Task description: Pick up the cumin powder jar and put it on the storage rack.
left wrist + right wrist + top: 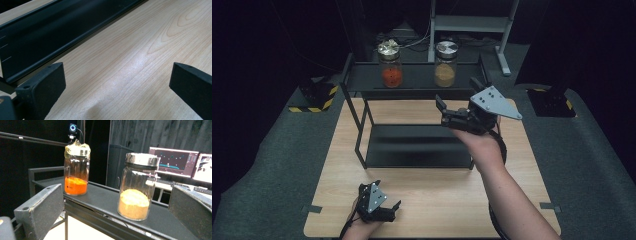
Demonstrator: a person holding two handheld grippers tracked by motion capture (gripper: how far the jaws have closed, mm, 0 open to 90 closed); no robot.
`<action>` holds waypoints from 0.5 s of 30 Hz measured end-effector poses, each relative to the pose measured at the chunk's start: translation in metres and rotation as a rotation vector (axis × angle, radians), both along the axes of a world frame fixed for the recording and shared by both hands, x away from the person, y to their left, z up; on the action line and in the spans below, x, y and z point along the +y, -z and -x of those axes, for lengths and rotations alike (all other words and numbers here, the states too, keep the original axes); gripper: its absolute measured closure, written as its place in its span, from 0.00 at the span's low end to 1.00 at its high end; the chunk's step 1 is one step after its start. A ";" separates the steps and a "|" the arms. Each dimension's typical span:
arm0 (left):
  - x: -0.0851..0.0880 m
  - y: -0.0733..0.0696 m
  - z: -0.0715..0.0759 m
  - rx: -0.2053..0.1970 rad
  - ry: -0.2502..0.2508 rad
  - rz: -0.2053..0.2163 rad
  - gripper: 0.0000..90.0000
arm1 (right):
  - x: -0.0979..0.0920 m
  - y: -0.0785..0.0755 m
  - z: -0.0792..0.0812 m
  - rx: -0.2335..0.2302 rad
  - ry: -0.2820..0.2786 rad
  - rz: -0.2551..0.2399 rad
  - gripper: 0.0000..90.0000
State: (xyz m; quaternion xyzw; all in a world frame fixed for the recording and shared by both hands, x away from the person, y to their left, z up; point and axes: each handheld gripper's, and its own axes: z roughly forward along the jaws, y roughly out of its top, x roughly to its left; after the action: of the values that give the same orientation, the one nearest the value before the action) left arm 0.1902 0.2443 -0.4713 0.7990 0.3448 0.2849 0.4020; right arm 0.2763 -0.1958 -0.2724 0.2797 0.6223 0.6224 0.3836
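From the high view, a black rack [412, 125] stands on the wooden worktop [432, 200], its upper shelf at the far edge carrying two lidded jars: an orange jar [390, 64] on the left and a tan jar [446, 64] on the right, standing apart. The right gripper [443, 112] hangs above the rack's lower shelf, in front of the tan jar and clear of it, jaws spread. The left gripper [394, 209] sits low at the worktop's near edge, well apart from both jars.

The left gripper view adds the close detail: its two jaws stand wide apart with nothing but bare wood grain between them, and the rack's lower shelf [50, 32] runs across the top left.

The right gripper view looks level along the upper shelf [105, 202]. Its jaws are open and empty, and the tan jar [136, 187] stands between them farther off, with the orange jar [76, 170] to its left. Powder fills only the bottom part of each jar. Lit screens [175, 161] glow behind.
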 end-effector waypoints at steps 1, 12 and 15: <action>0.000 0.000 0.000 0.001 -0.001 0.001 0.01 | -0.001 0.002 0.001 0.002 0.000 0.000 0.00; 0.000 0.000 0.000 -0.001 0.001 0.000 0.01 | -0.010 0.021 0.008 0.021 -0.007 0.028 0.00; 0.001 0.000 0.000 0.001 -0.001 0.003 0.01 | -0.015 0.027 0.011 0.027 -0.005 0.036 0.00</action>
State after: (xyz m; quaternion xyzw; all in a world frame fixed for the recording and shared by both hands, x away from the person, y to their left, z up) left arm 0.1901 0.2448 -0.4712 0.7984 0.3457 0.2842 0.4029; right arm 0.2654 -0.2103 -0.2998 0.2796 0.6393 0.6081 0.3787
